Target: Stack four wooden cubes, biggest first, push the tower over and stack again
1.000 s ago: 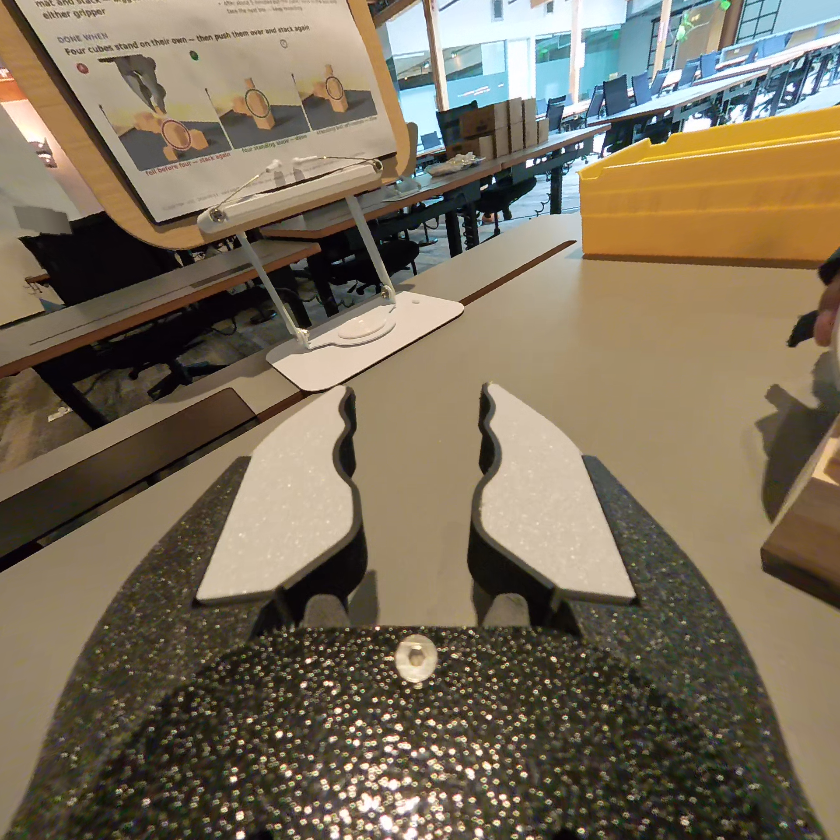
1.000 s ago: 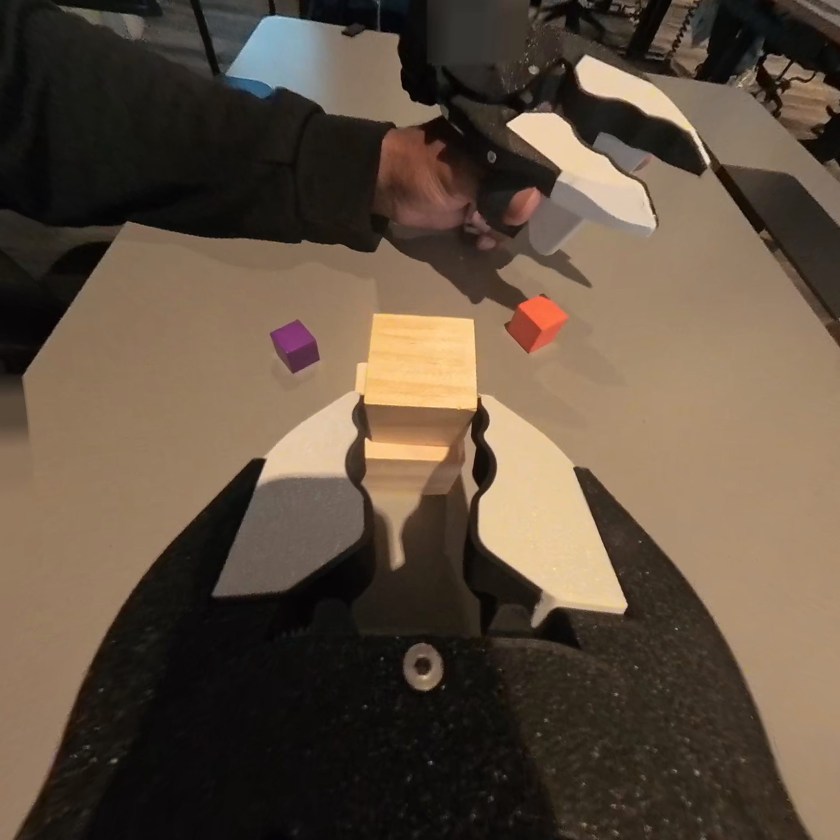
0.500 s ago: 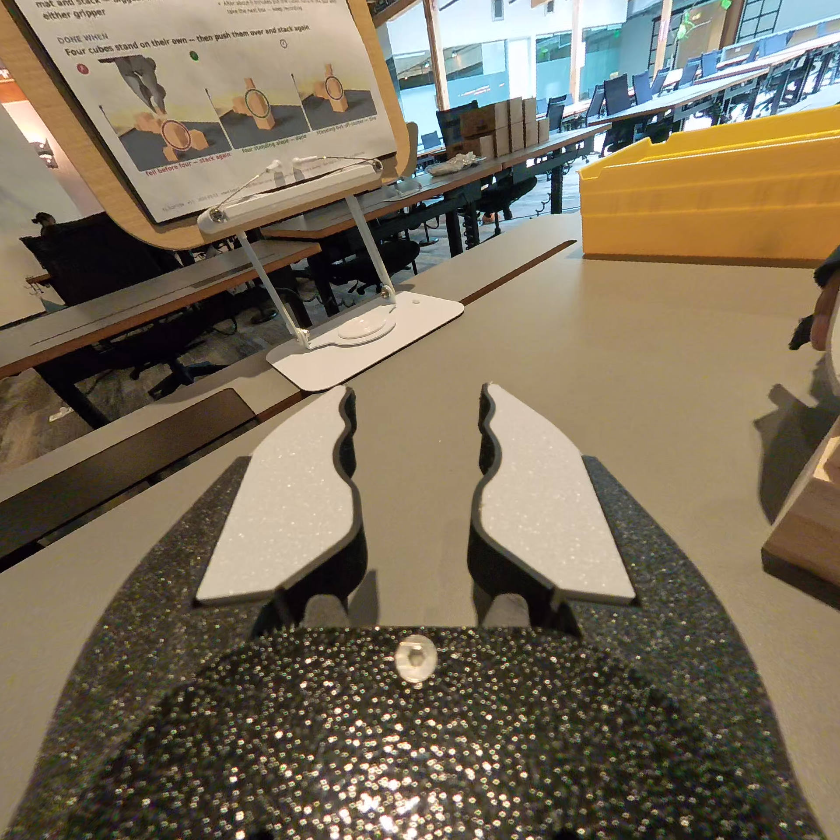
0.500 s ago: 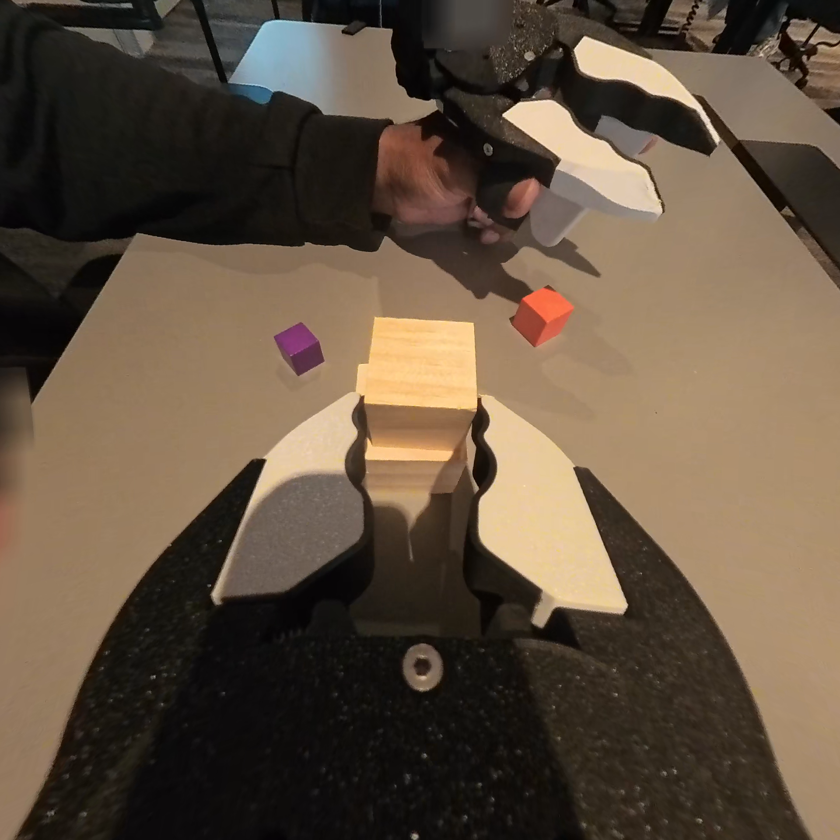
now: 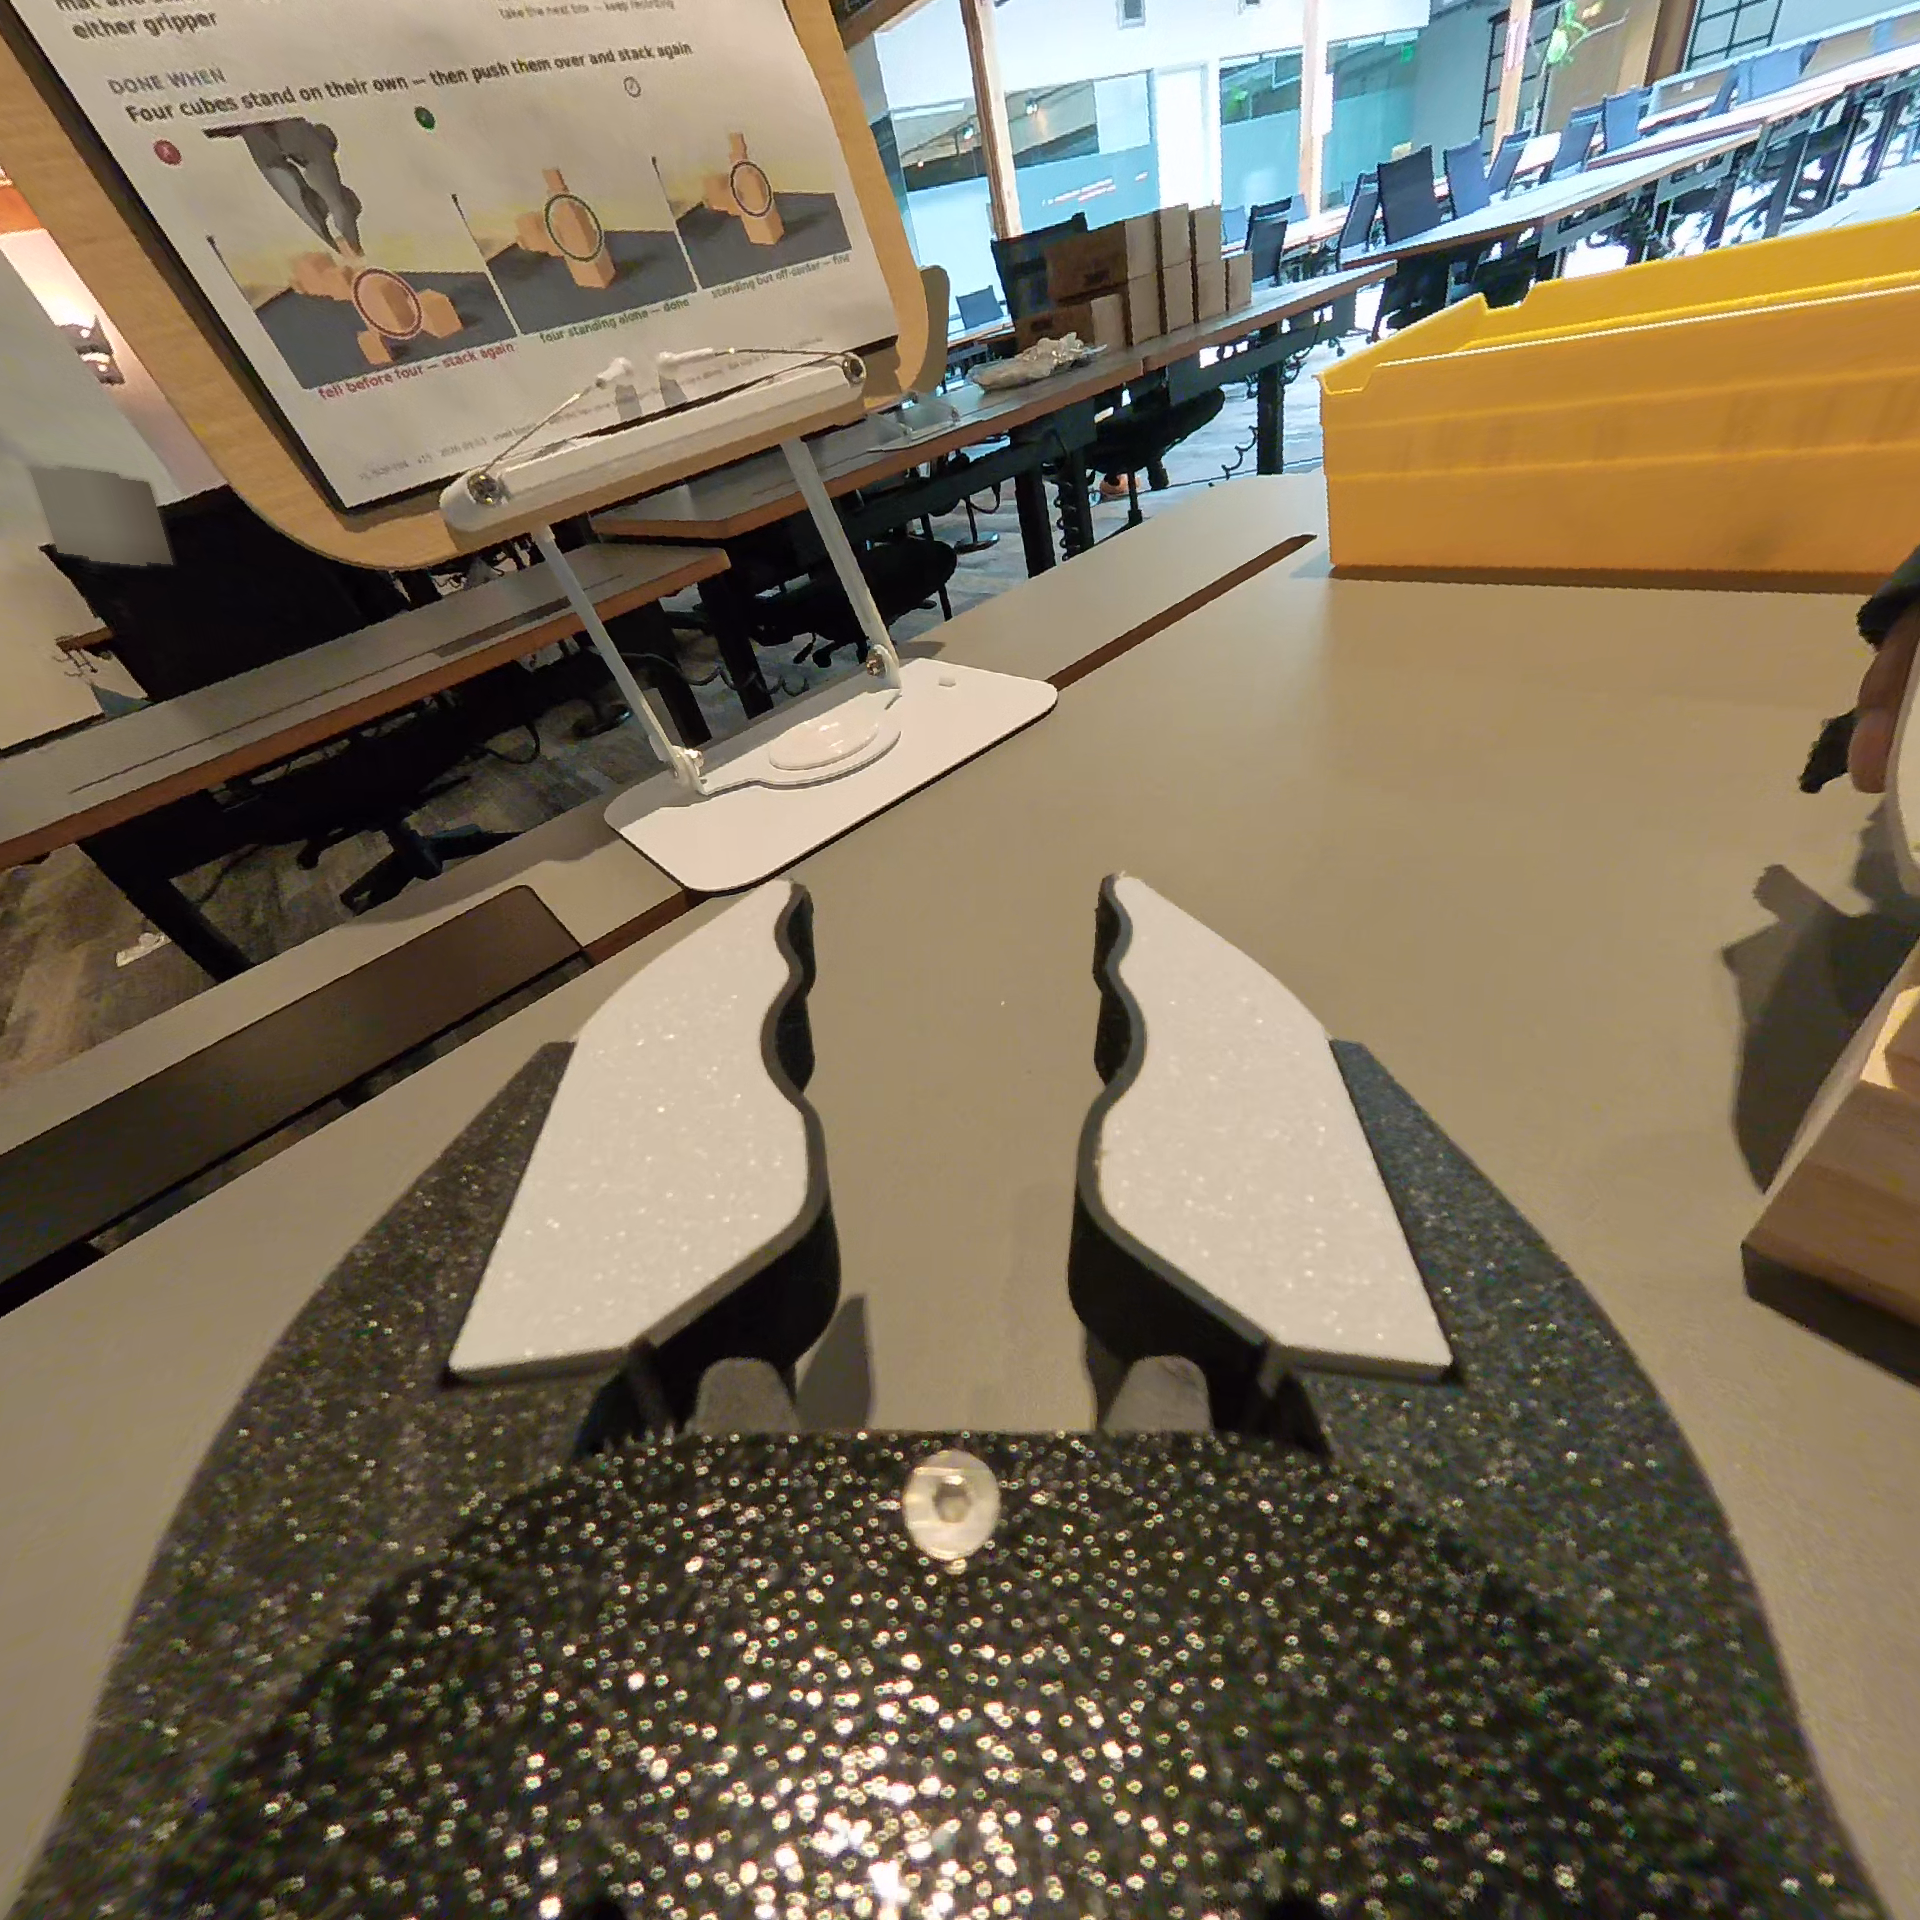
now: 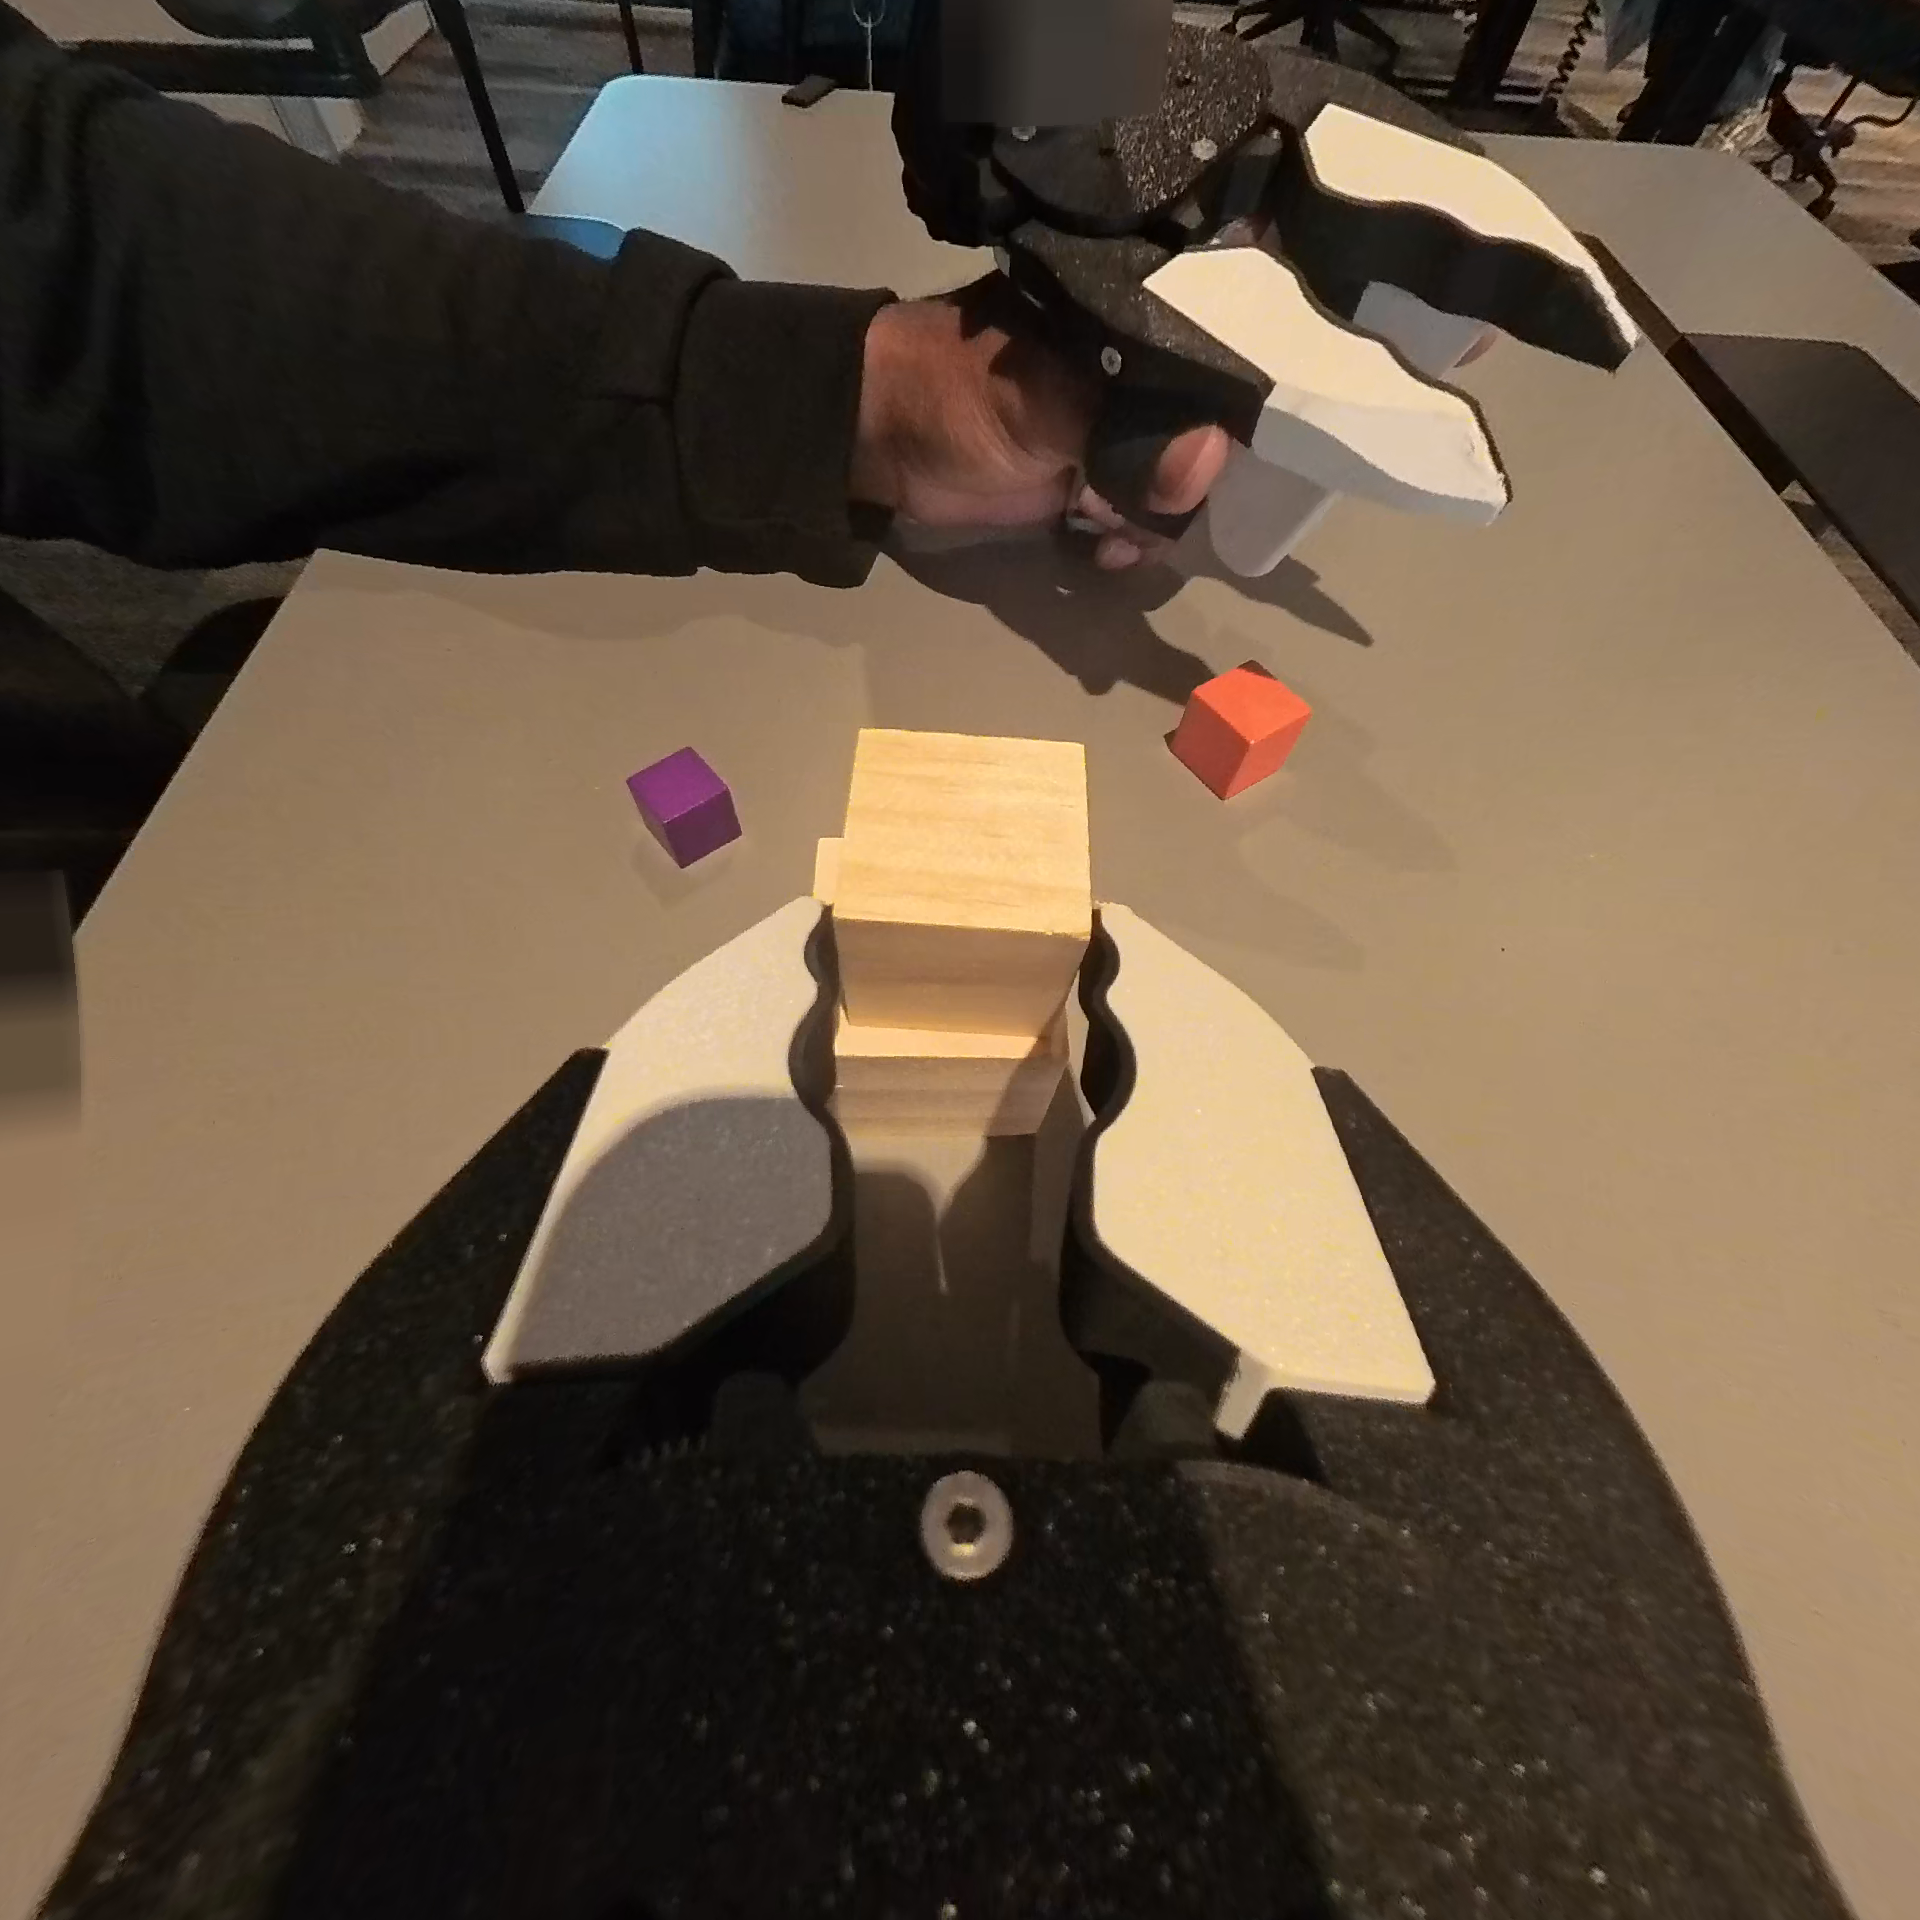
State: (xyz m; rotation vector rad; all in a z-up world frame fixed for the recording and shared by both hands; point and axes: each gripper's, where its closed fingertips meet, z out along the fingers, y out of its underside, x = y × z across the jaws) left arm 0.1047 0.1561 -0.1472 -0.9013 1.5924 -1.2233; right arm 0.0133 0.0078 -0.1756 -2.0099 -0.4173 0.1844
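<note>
Left wrist view: the left gripper (image 5: 951,914), 2 white fingers on a black speckled body, is spread wide with nothing between them, only the bare grey tabletop (image 5: 1299,831) showing in the gap. Ahead and to the left stands a white metal stand (image 5: 831,758) carrying a rounded wooden board with a printed instruction sheet (image 5: 468,208). A yellow plastic bin (image 5: 1621,436) sits at the far right of the table. At the right edge, the corner of a pale wooden cube stack (image 5: 1849,1195) pokes in, resting on the tabletop, with part of a hand (image 5: 1886,707) above it.

Right wrist view: the right gripper (image 6: 961,914) has its white fingers (image 6: 1226,1122) on either side of the light wooden top cube (image 6: 966,862), the inner pads close against its 2 sides; whether they press it or have just parted from it I cannot tell. That cube sits on a second light wooden cube (image 6: 935,1086), a little askew, a corner of the lower block showing at the left. What lies beneath is hidden by the gripper. A small purple cube (image 6: 686,805) lies on the table to the left of the stack, apart from it, and a small orange-red cube (image 6: 1242,727) lies to the right and farther off. Beyond them the left gripper (image 6: 1527,416) is held above the table by a hand (image 6: 977,436) in a dark sleeve (image 6: 416,364), its fingers apart and empty.
</note>
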